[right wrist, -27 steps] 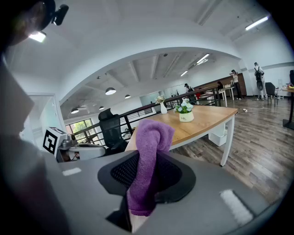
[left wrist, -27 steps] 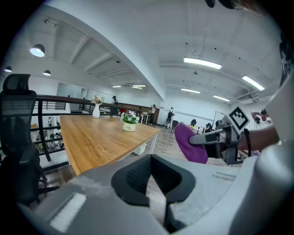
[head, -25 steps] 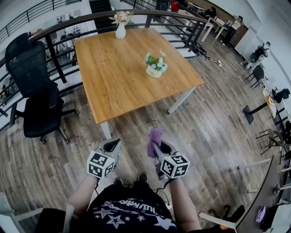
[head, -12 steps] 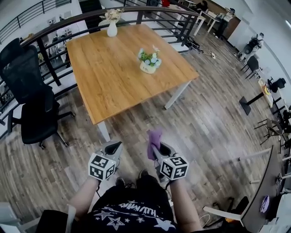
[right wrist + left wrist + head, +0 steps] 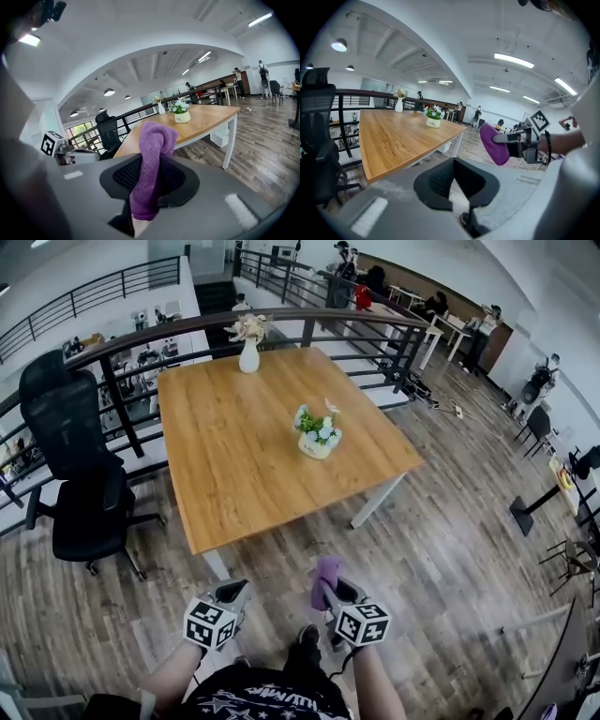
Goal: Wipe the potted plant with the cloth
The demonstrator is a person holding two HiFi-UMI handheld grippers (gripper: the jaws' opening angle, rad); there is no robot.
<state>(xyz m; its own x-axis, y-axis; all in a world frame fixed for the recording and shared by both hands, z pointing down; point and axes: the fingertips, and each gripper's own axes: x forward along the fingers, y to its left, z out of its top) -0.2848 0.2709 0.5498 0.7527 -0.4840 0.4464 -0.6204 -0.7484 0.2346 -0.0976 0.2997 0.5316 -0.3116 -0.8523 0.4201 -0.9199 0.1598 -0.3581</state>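
Observation:
A small potted plant (image 5: 318, 433) with green leaves and pale flowers in a cream pot stands on the wooden table (image 5: 234, 446), toward its right side; it also shows far off as the potted plant (image 5: 433, 117) and the potted plant (image 5: 180, 112). My right gripper (image 5: 328, 582) is shut on a purple cloth (image 5: 325, 579), whose folded end sticks up out of the jaws as the purple cloth (image 5: 151, 164). My left gripper (image 5: 230, 594) is shut with nothing in it. Both hang over the floor, short of the table's near edge.
A white vase with dried flowers (image 5: 248, 345) stands at the table's far edge by a black railing (image 5: 141, 362). A black office chair (image 5: 80, 474) sits left of the table. More desks, chairs and people are far back right.
Both grippers have come forward toward the table and sunk a little. The view has tilted up, so the table and plant sit lower in the picture. The cloth stays in the right gripper.

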